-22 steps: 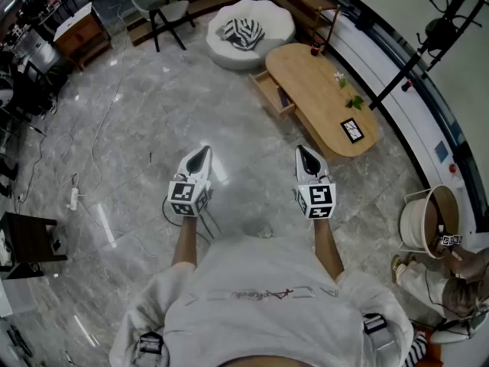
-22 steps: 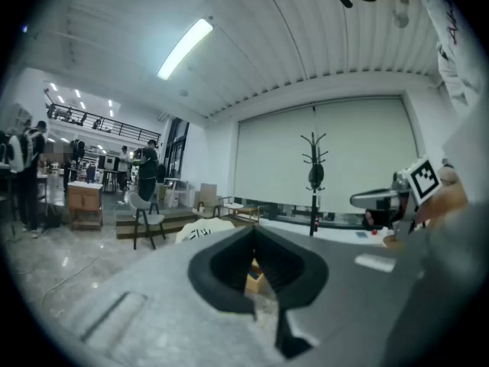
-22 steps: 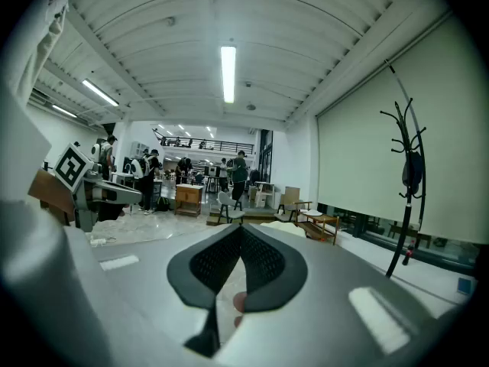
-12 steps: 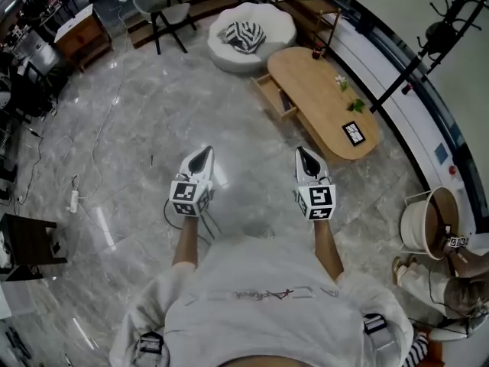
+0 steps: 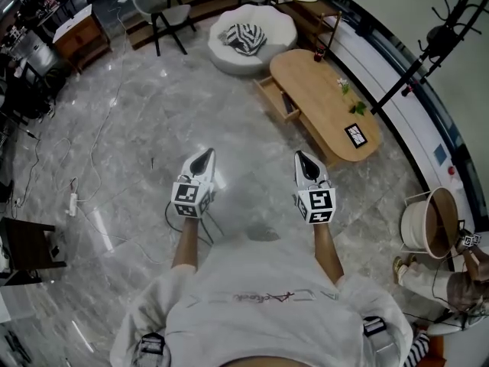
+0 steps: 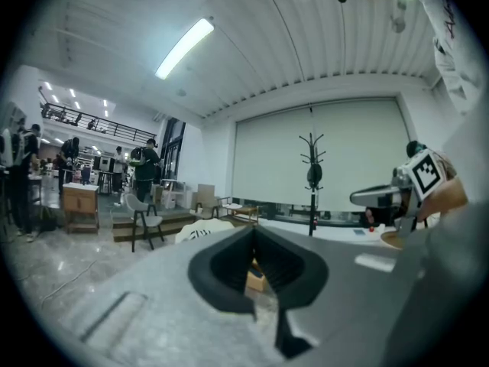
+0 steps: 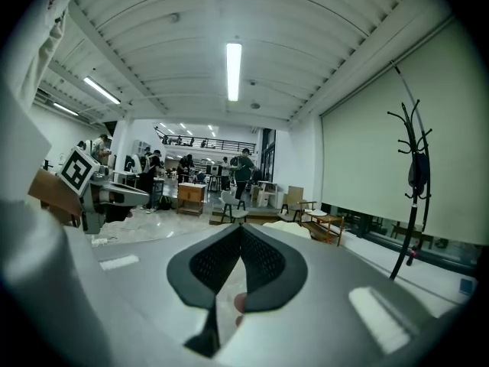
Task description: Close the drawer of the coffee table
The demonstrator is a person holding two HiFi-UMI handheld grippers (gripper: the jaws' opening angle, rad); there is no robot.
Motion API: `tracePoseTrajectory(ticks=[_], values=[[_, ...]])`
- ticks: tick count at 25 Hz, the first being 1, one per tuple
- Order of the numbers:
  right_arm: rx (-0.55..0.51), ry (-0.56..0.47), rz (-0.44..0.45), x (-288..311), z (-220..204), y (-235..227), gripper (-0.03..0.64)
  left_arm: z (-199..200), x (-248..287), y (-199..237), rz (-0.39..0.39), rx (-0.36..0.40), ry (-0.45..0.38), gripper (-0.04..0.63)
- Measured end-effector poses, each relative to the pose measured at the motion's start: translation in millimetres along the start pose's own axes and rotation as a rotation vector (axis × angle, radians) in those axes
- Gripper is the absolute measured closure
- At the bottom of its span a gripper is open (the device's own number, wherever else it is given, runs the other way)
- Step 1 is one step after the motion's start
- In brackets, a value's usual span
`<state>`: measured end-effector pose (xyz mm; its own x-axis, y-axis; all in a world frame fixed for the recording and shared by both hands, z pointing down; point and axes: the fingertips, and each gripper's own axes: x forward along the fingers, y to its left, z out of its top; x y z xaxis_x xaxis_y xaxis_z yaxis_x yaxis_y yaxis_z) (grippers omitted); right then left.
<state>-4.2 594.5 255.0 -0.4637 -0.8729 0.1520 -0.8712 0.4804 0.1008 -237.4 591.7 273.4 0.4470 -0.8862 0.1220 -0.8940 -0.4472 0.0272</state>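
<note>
You're on the approach, I'd say: left gripper and right gripper have jaws clenched on nothing. The drawer sits open off the bench in the upper right, well apart from you. Next, walk up and push its front.

The person's two bare forearms reach forward side by side, carrying the left hand-held gripper and the right hand-held gripper apart from each other, both pointing ahead and slightly downward, each with jaws pressed together on nothing.
</note>
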Motion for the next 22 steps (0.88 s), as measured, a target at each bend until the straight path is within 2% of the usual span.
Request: tracePoseTrajectory(ticks=[9,22], values=[[-0.002,0.033,0.025,7,-11,21,0.614,-17,-6,10,-0.007,-0.022,0.021,0.597],[-0.005,0.038,0.028,38,-14,11,0.614,-16,27,22,-0.03,-0.006,0.025,0.597]])
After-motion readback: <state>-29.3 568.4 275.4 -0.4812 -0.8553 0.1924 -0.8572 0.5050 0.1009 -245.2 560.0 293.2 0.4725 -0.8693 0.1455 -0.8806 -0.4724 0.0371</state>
